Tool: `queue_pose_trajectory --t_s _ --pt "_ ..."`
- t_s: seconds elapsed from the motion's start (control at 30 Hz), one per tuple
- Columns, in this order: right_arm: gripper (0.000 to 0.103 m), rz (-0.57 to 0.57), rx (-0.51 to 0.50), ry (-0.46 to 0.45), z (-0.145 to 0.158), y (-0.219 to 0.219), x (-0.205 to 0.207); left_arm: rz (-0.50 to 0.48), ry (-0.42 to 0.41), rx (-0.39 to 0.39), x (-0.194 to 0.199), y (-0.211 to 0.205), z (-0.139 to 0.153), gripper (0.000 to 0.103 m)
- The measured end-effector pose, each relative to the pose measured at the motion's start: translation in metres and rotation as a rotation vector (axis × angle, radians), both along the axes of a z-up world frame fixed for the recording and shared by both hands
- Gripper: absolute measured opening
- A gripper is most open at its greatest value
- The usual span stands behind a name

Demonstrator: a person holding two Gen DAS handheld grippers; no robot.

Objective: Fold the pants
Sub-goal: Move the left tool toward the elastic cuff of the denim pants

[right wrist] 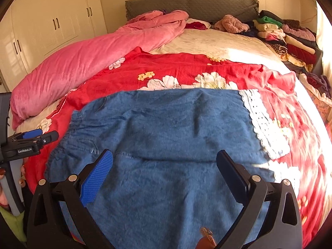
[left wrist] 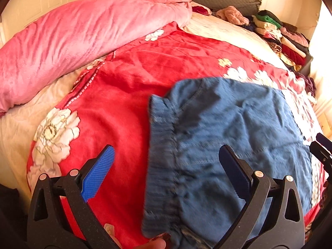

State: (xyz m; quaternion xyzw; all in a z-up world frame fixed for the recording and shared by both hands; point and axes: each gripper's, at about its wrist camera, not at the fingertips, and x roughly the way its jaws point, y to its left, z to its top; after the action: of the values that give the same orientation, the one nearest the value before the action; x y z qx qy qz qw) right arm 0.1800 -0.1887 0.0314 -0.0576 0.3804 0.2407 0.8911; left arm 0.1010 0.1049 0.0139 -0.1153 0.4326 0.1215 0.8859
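The blue denim pants with a gathered elastic waistband (right wrist: 161, 137) lay flat on the red floral fleece blanket (right wrist: 186, 68) near the foot edge of the bed (right wrist: 217, 41). Their long axis ran across the bed, side to side: the waistband pointed toward the left side, where the rolled pink plush quilt (right wrist: 83, 62) lay along the edge, and a white crocheted lace hem (right wrist: 263, 122) marked the opposite end, toward the right side.

The left gripper (left wrist: 166, 164) hung above the waistband end, its black arms spread wide and its blue-padded fingers (left wrist: 99, 172) well apart, holding nothing; one finger sat over bare blanket, the other over denim. The right gripper (right wrist: 165, 166) hovered over the middle of the pants, its fingers likewise spread and empty.

The right wrist view alone showed the lace hem clearly, the grey quilted headboard (right wrist: 191, 4) and the cream wardrobe doors (right wrist: 51, 25). It also caught the left gripper from the side at the left rim, with fingers of a hand (right wrist: 4, 178) around its handle. The left wrist view showed the waistband's gathers close, though blurred, and a sliver of the right gripper at its right rim. Both views took in the stacked folded clothes (right wrist: 288, 37) at the bed's far right corner.
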Motion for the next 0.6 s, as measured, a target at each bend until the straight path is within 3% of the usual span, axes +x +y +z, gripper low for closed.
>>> queue_pose_trajectory --t_s 0.37,0.6 --pt "0.099 0.101 -0.02 -0.008 0.004 0.035 0.071 0.025 0.087 -0.008 0.052 0.039 -0.025 0.094" --pt "0.099 0.175 -0.081 -0.006 -0.007 0.066 0.112 -0.01 0.123 -0.013 0.076 0.052 -0.042 0.094"
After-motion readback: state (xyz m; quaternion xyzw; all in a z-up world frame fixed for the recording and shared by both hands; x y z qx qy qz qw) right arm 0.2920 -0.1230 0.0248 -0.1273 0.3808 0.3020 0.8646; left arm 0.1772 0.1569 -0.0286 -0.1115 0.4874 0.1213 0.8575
